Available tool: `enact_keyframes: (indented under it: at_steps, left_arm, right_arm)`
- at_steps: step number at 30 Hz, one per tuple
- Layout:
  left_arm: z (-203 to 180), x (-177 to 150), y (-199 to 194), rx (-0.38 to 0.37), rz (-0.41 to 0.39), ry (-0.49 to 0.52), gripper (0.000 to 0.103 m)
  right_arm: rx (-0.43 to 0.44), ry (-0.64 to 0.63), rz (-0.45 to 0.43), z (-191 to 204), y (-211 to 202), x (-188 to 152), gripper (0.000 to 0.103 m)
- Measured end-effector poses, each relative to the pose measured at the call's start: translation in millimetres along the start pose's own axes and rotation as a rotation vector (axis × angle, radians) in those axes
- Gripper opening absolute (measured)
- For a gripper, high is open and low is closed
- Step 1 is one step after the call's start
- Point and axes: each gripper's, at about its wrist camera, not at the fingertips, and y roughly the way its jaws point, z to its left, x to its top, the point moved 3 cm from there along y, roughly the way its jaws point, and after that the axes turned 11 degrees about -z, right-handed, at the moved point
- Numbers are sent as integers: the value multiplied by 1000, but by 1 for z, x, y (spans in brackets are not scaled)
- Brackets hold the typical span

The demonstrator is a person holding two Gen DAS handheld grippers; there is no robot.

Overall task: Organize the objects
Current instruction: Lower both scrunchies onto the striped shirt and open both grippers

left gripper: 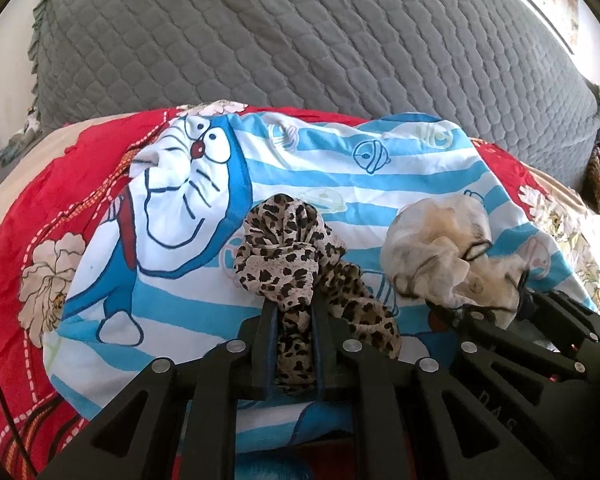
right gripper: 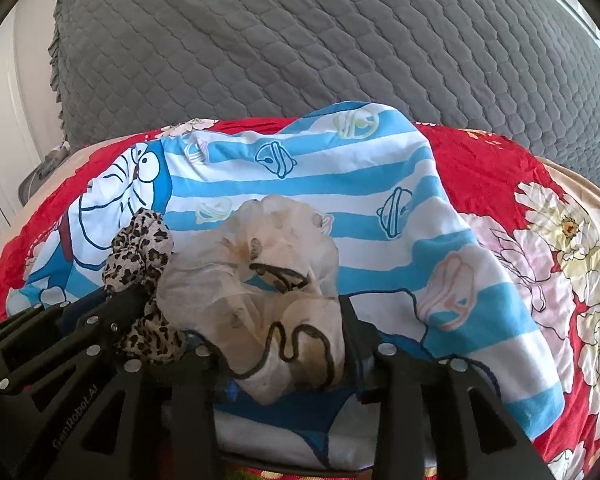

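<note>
Bedding is filling both views: grey quilted cover (left gripper: 300,32) behind, red floral sheet (left gripper: 28,208) with a blue-striped cartoon cloth (left gripper: 284,168) on top, both scarves lying on that cloth. Left gripper (left gripper: 294,308) is clamping the leopard-print scarf (left gripper: 284,248); right gripper (right gripper: 284,312) is sitting part-spread around the sheer cream scarf (right gripper: 260,264), pads seemingly not pinching it. Looks like put-down stage: next, probably release left too and back both out without snagging fabric.

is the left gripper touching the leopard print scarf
Touching. The left wrist view shows the left gripper shut on the leopard print scarf, with the fabric pinched between both fingers.
</note>
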Motion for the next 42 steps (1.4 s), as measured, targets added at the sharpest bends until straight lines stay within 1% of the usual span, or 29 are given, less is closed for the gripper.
enact_keyframes:
  at_steps: [2, 8, 14, 17, 21, 24, 27, 34, 38, 42]
  left_arm:
    - [1, -1, 0, 0, 4, -4, 17]
    - [3, -1, -3, -2, 8, -13, 18]
    - [4, -1, -6, 14, 8, -16, 23]
    - [5, -1, -8, 21, 9, -15, 27]
    - [6, 1, -11, 31, 7, -23, 38]
    - [7, 3, -13, 33, 2, -31, 43]
    - [9, 5, -16, 46, -8, -38, 47]
    - [12, 5, -21, 50, -9, -44, 50]
    - [14, 6, -28, 52, -24, -45, 59]
    - [14, 7, -31, 46, -22, -46, 61]
  right_arm:
    - [-9, 2, 3, -1, 0, 0, 45]
    - [0, 17, 12, -4, 0, 0, 45]
    - [18, 32, 11, -5, -1, 2, 46]
    - [21, 31, 5, -4, -2, 3, 48]
    - [26, 33, -2, -5, -4, 4, 50]
    - [32, 37, -6, -5, -5, 5, 53]
    - [41, 39, -16, -5, -7, 6, 56]
    - [50, 42, -36, -6, -13, 10, 61]
    - [55, 44, -48, -6, -18, 14, 64]
    - [54, 41, -59, -7, -21, 16, 67]
